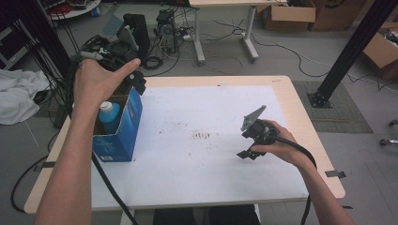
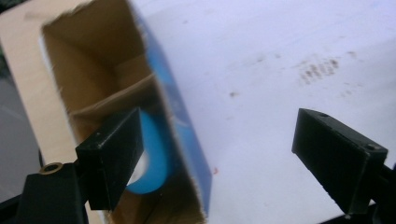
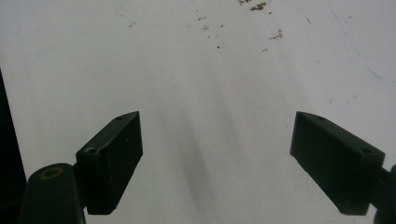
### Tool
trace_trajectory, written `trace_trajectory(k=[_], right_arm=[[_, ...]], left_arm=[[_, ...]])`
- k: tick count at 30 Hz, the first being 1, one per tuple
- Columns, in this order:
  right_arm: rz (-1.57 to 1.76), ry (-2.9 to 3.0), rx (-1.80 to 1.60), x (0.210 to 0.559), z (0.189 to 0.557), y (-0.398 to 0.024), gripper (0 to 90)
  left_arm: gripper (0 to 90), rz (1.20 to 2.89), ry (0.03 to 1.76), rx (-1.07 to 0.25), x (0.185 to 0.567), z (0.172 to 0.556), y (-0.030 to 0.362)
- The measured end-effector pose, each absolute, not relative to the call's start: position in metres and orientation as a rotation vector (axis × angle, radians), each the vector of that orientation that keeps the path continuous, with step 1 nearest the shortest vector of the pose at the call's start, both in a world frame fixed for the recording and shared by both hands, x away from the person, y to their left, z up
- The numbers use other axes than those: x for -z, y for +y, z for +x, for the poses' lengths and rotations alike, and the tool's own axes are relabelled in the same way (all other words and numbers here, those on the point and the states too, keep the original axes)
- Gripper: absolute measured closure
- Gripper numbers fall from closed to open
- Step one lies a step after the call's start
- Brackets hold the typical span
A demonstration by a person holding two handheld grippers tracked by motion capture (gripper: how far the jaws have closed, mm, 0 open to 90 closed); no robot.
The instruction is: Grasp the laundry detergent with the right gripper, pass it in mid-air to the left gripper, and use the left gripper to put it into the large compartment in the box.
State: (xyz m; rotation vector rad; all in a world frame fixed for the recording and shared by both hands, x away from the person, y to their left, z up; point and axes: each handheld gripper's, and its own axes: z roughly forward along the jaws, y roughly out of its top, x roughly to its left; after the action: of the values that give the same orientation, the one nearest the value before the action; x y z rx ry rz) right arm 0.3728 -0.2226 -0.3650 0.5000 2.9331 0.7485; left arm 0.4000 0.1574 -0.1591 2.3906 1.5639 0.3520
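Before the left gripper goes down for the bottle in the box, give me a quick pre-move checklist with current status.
1. Left gripper open: ok, jaws wide apart.
2. Left gripper centred over the bottle: not ok, one jaw is over the box, the other over the white table cover.
3. Box top open: ok.
4. Bottle upright: ok, cap up in the high view.
5. Right gripper clear of the box: ok, apart over the table and open.
6. Room around the bottle for both jaws: cannot tell.
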Motion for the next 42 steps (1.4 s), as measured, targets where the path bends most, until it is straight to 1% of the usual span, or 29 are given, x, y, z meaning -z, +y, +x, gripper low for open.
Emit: trace_trajectory(k=[2,6,12,19,24,29,33,34,35,39,42], right_arm=[[0.5,2.929,-0.75,0.364,0.373,-0.222,16.8],[0.505,2.926,-0.746,0.363,0.373,-0.222,16.8],[0.512,2.927,-0.738,0.362,0.372,-0.223,16.8],[0.518,2.925,-0.733,0.361,0.372,-0.226,16.8],[0.534,2.919,-0.731,0.361,0.373,-0.228,16.8],[0.545,2.919,-0.725,0.361,0.373,-0.231,16.9],[0.547,2.918,-0.721,0.36,0.373,-0.233,16.9],[0.55,2.916,-0.725,0.36,0.373,-0.234,16.9],[0.55,2.916,-0.725,0.36,0.373,-0.234,16.9],[0.554,2.914,-0.718,0.359,0.373,-0.235,16.9],[0.554,2.914,-0.72,0.359,0.375,-0.235,16.9]], left_arm=[[17.1,2.452,1.441,-0.32,0.156,0.397,0.142],[17.1,2.486,1.389,-0.323,0.156,0.394,0.128],[17.0,2.546,1.262,-0.259,0.165,0.39,0.111],[17.0,2.602,1.199,-0.21,0.182,0.389,0.098],[17.1,2.658,1.122,-0.154,0.203,0.388,0.085],[17.0,2.686,1.096,-0.154,0.22,0.387,0.078],[17.0,2.712,1.067,-0.14,0.239,0.385,0.071],[17.0,2.727,1.036,-0.144,0.248,0.382,0.068],[17.2,2.727,1.036,-0.144,0.248,0.382,0.068],[17.2,2.745,1.015,-0.145,0.268,0.378,0.064],[17.1,2.755,1.007,-0.109,0.288,0.377,0.064]])
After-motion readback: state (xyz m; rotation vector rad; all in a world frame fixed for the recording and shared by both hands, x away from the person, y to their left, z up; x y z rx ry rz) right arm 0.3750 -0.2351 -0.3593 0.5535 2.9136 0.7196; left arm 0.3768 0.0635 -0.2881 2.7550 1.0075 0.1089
